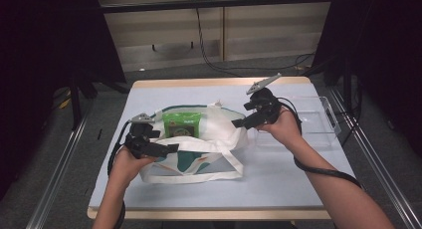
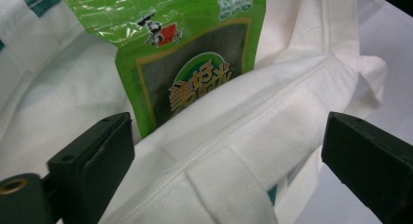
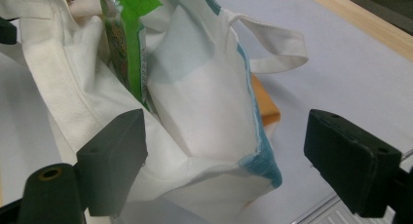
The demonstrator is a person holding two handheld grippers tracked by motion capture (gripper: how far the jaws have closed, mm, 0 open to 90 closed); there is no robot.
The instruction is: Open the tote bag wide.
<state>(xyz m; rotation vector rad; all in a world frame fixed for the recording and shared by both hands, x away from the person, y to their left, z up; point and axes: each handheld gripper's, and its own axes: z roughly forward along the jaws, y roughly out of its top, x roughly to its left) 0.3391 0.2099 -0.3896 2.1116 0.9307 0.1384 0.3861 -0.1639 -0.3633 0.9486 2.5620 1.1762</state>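
The green snack packet (image 1: 182,123) stands upright, long axis vertical, top edge up, in the white tote bag (image 1: 214,139) mid-table. The left gripper (image 1: 166,149) and right gripper (image 1: 239,123) flank the bag's rim, jaws spread, gripping nothing.

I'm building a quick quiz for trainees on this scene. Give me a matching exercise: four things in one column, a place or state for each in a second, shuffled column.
Things:
1. green snack packet
2. white tote bag
3. clear plastic tray
4. left hand-held gripper

Places or states:
A. jaws open, at the bag's near rim
B. on the table's right side, beyond the right hand
C. standing in the bag's mouth
D. lying on the table's middle, mouth open

Pairs: 1-C, 2-D, 3-B, 4-A
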